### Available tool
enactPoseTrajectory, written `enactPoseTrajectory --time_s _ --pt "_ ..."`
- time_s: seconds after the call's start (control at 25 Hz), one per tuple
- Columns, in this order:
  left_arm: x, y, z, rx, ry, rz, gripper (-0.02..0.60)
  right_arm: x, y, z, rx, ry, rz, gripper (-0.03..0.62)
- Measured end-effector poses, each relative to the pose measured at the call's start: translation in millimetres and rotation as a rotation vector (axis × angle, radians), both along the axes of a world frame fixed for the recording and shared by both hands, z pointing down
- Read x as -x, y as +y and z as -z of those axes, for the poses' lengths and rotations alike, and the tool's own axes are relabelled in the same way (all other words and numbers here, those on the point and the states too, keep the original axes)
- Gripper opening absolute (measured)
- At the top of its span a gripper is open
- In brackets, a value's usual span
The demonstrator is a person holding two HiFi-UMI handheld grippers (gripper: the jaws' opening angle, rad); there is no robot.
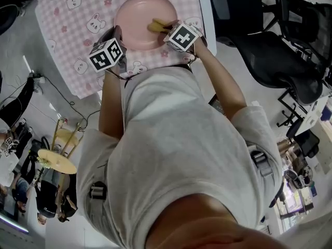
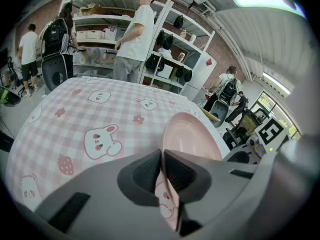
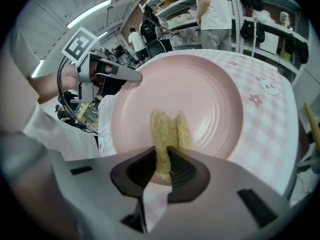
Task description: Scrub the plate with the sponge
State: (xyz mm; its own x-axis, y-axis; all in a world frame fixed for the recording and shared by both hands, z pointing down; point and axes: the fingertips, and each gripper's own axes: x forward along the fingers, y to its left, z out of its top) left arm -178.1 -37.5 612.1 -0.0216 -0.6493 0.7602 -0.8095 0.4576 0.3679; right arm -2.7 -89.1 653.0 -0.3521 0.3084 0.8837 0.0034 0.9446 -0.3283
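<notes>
Grips the yellow sponge (image 3: pixel 169 129) in the right tongs (image 3: pixel 162 166), closed narrow on its near end, with the far end down in the basin of the pink plate (image 3: pixel 210 84), on the side nearer those tongs. Folds and squashes under the pinch, so soft and light. Best taken across its thickness, deep between the pads, lest it twist out under a scrubbing stroke. Possibly slick if wet, though no water or foam to be seen.

Pins the plate by its near-left rim with the left tongs (image 2: pixel 162 171), closed thin on the edge. Looks stiff and smooth, maybe plastic or ceramic, and apt to skate on cloth unless held. Offers the rim as the only sensible hold.

Lies flat on a pink checked tablecloth (image 1: pixel 67 14) printed with bunnies and strawberries, spread over the desk (image 1: pixel 206 19).

Beyond that: shelving (image 2: pixel 170 44), black office chairs (image 1: pixel 280 51) and people (image 2: pixel 135 34) standing about the room.
</notes>
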Motion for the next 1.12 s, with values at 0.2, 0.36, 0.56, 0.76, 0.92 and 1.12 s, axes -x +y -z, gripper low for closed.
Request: enactPoseTrajectory --time_s 0.2,0.36,0.56,0.76,0.92,1.12 --pt "-2 1 -3 0.005 0.012 0.003 0.032 5 -30 -3 -0.019 -0.027 -0.141 0.061" --pt "-7 1 -1 0.002 0.006 0.003 0.034 11 -50 -3 -0.020 -0.038 -0.234 0.058" --pt "-7 0 -1 0.002 -0.003 0.000 0.034 31 -71 0 -0.046 -0.043 -0.265 0.058" --pt "-9 -7 1 -0.010 -0.006 -0.005 0.036 57 -79 3 -0.086 -0.060 -0.271 0.060" --pt "-7 -8 1 -0.008 -0.007 -0.002 0.035 79 -61 11 -0.095 -0.097 -0.184 0.060" --pt "-7 -9 1 0.002 -0.010 0.000 0.035 101 -22 20 -0.057 -0.167 -0.055 0.058"
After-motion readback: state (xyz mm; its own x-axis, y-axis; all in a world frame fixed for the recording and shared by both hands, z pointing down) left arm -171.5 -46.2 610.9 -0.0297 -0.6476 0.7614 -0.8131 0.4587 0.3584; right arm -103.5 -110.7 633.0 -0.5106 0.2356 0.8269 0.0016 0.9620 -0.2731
